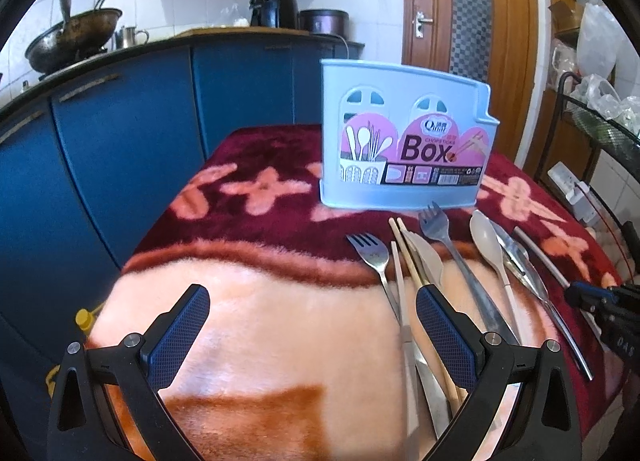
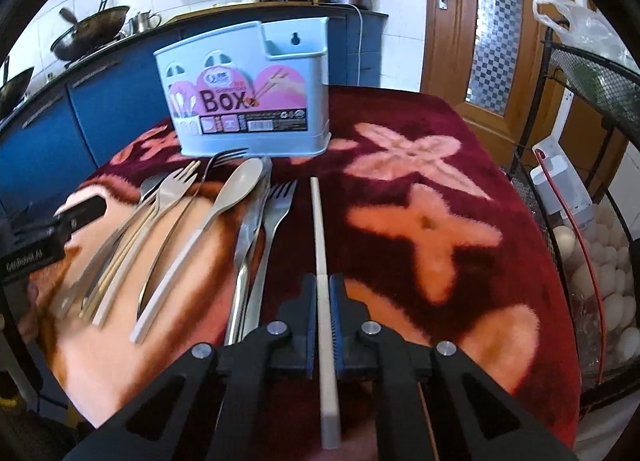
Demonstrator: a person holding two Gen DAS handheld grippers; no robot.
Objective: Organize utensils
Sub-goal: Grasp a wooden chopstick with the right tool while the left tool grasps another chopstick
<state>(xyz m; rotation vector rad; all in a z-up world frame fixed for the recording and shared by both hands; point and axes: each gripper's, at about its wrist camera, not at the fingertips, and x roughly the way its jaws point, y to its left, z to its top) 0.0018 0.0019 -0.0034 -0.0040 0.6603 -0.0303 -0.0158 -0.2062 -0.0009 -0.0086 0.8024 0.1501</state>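
A pale blue utensil box (image 1: 404, 141) (image 2: 248, 101) stands upright at the far side of the red and peach blanket (image 1: 260, 321). In front of it lie two metal forks (image 1: 370, 251), wooden chopsticks (image 1: 408, 257), a beige knife (image 1: 426, 257) and a beige spoon (image 1: 486, 237) (image 2: 244, 181). My right gripper (image 2: 323, 281) is shut on a white chopstick (image 2: 320, 221) that points toward the box, right of the other utensils. My left gripper (image 1: 312, 297) is open over the blanket, nothing between its fingers; its right finger (image 1: 444, 333) overlaps the chopsticks and knife handles.
A black wire rack (image 2: 592, 73) holding eggs (image 2: 608, 281) and a plastic bag stands right of the table. Blue cabinets (image 1: 120, 141) with a wok (image 1: 76, 37) on the counter run behind and to the left. A wooden door (image 1: 468, 13) is at the back.
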